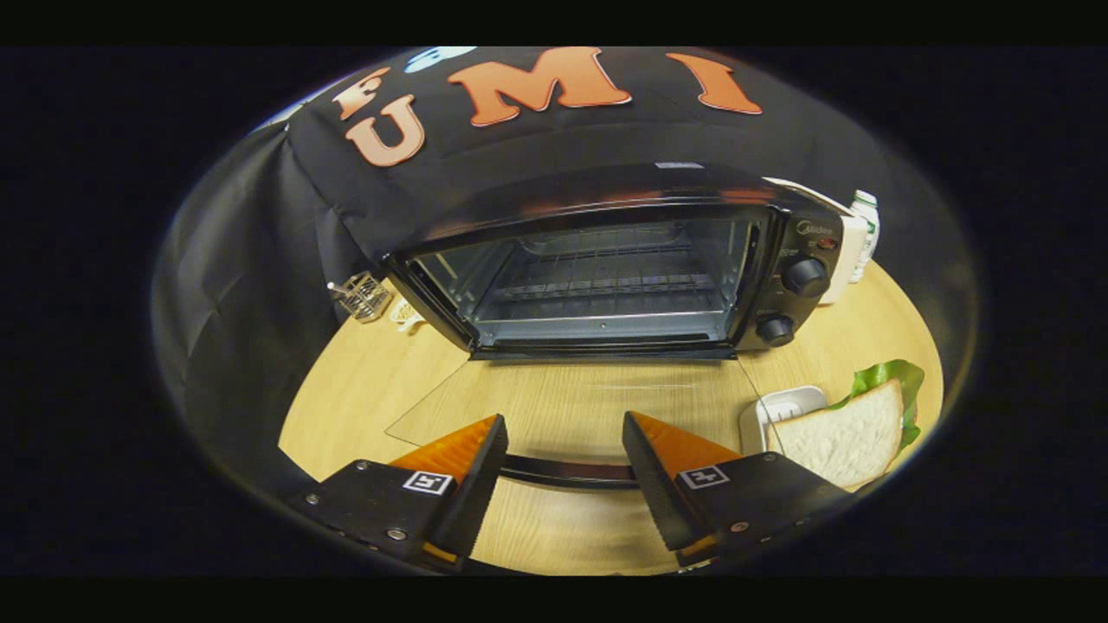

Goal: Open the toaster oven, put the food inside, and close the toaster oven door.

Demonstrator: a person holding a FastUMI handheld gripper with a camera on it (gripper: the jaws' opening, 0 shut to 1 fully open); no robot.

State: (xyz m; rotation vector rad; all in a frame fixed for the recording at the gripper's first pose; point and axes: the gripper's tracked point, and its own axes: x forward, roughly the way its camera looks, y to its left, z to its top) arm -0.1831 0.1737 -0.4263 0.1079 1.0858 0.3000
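Observation:
A black toaster oven (623, 260) stands on the wooden table (363, 389) just beyond my fingers. Its glass door (571, 402) lies folded down flat toward me, and the wire rack (606, 285) inside is bare. The door's dark handle (567, 472) runs across between my fingers. My gripper (564, 428) is open, with the handle in the gap and neither finger pressing on it. A slice of white bread on a green lettuce leaf (853, 437) rests on a small white dish (783, 411) to the right of the door.
Two knobs (805, 277) sit on the oven's right panel. A white box and a bottle (866, 229) stand behind the oven's right side. A small clear wire-like object (363, 296) lies to the oven's left. Black cloth walls the booth behind and to the left.

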